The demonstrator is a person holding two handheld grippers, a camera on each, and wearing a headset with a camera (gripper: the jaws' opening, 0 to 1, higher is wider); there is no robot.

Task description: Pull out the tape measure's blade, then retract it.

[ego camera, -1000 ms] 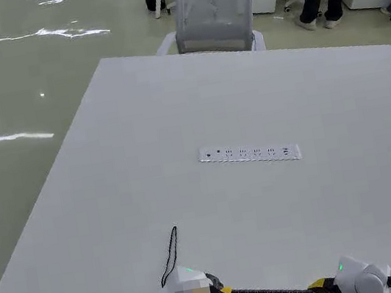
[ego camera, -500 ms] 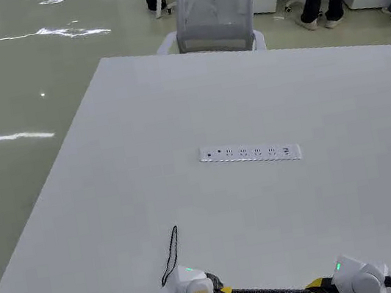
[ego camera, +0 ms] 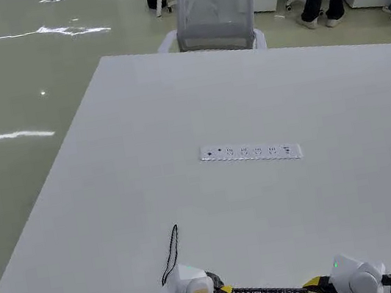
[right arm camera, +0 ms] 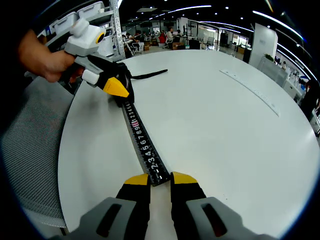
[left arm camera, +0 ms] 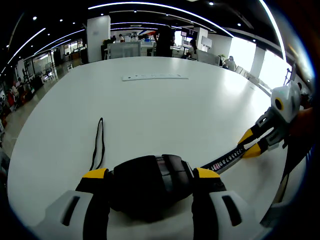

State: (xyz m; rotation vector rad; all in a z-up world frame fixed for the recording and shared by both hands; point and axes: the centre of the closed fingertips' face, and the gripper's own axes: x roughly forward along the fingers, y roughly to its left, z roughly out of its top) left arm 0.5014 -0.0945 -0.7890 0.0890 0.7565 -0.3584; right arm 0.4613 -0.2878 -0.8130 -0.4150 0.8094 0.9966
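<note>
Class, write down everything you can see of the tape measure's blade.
The blade is a narrow black strip printed with white numerals, one mark red. It is pulled out straight, running low over the white table. Its free end is pinched by the right gripper; the other end enters the black case clamped by the left gripper.

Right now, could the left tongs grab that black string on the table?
Probably not: the left tongs are shut on the tape measure, so they're full, though the string lies near on the table.
</note>
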